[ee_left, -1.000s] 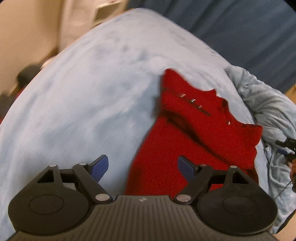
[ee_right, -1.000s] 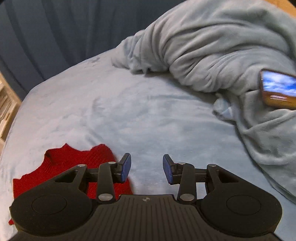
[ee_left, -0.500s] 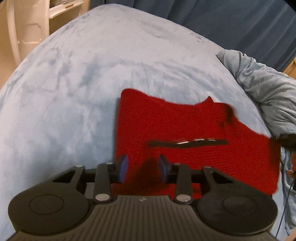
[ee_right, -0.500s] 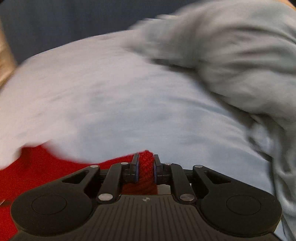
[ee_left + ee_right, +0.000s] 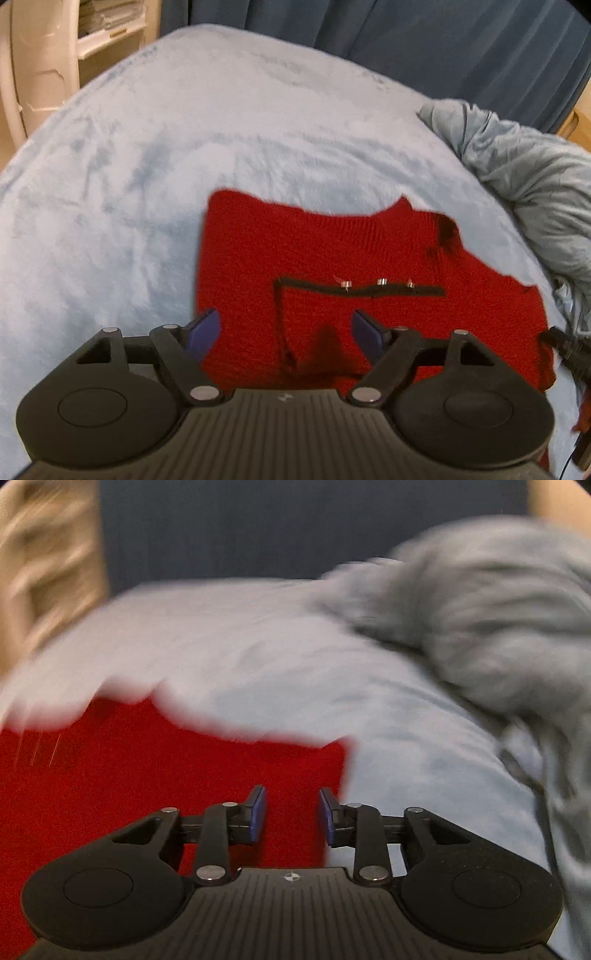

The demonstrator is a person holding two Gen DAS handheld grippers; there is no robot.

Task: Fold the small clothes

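- At the far left of my left camera's view, a cream plastic shelf unit [image 5: 40,62] stands beside the bed, with stacked papers on its upper shelf.
- The pale blue fleece bed cover [image 5: 155,155] fills most of that view, with a dark blue curtain [image 5: 424,40] behind its far edge.
- My left tongs [image 5: 286,334] hang with their blue-padded tips wide apart and nothing between them, just above the near part of the garment.
- The red knitted garment [image 5: 321,254] lies spread flat on the cover, right of centre, its far edge notched at the neck. A dark strip with three small metal snaps [image 5: 376,286] runs across its middle.
- To the right, a crumpled grey-blue blanket [image 5: 524,173] is heaped on the bed, close to the garment's right edge.
- My right camera's view is badly blurred. There the red garment [image 5: 155,782] fills the near left.
- My right tongs [image 5: 291,814] hold their tips apart, gripping nothing, over the garment's right edge where red meets the cover [image 5: 406,746].
- The grey blanket [image 5: 480,620] rises at the far right.
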